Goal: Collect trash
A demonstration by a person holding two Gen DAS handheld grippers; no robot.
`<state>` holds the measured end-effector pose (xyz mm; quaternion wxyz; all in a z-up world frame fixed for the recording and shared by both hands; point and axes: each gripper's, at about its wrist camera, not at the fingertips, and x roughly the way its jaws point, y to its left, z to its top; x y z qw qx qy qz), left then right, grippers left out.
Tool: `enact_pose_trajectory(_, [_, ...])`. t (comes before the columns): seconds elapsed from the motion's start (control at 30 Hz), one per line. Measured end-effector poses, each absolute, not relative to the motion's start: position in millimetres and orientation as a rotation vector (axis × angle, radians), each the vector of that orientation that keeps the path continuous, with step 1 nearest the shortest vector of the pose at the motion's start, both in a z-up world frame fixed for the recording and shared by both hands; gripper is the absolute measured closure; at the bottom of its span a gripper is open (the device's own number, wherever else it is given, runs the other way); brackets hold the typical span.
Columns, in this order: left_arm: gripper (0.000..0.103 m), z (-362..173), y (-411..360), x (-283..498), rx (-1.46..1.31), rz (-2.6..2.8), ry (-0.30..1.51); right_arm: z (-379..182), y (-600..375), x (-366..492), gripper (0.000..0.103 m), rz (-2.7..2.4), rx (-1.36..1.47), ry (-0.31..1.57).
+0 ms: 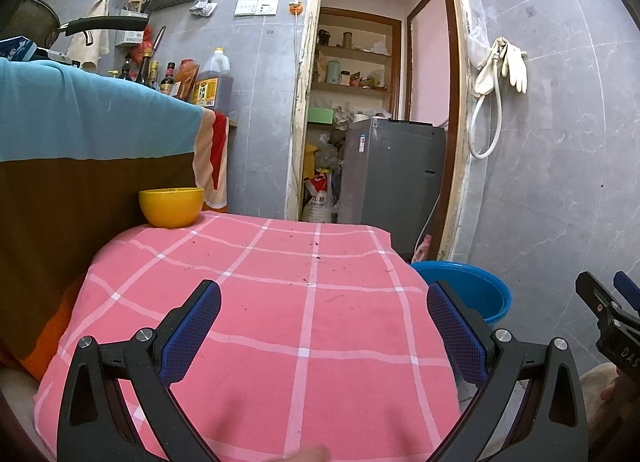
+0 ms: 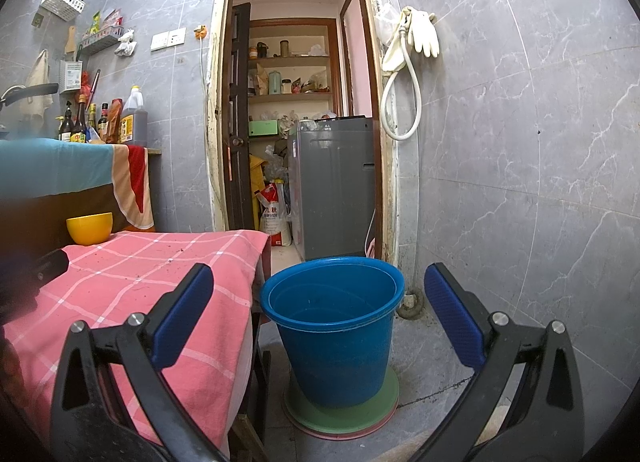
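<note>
At far left, the yellow bowl (image 1: pixel 171 207) sits on the back corner of the worktop (image 1: pixel 280 302), which is covered in a pink checked cloth with a few dark crumbs (image 1: pixel 316 258) scattered toward its far side. Your left hand-held gripper (image 1: pixel 324 326) hangs over the near part of that cloth, fingers spread wide and holding nothing. To the right, just past the worktop's edge, the blue bucket (image 2: pixel 332 326) stands on the floor on a green mat (image 2: pixel 344 418); nothing can be made out inside it. Your right hand-held gripper (image 2: pixel 320 322) points at the bucket, also spread wide and empty. Gloves (image 2: pixel 424 34) hang on the right wall.
</note>
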<state>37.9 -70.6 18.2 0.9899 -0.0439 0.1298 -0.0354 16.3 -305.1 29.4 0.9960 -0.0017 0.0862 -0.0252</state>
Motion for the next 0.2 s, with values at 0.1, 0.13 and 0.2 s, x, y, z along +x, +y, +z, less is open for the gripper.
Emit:
enact_pose_trajectory(0.1, [0.002,16.8,-68.9,39.0,-0.086,-0.064,0.259,29.4,-304.4,16.6,0.0,-0.052,-0.002,0.173])
enact_pose_trajectory(0.13, [0.002,16.8,-69.0,39.4,-0.086,-0.058,0.257,29.3,-304.5,16.5,0.0,-0.051,-0.003,0.174])
enact_pose_trajectory(0.2, [0.002,16.1,-67.5,39.8,-0.088,-0.053,0.258,29.3,-303.7,15.7,0.0,-0.052,-0.003,0.174])
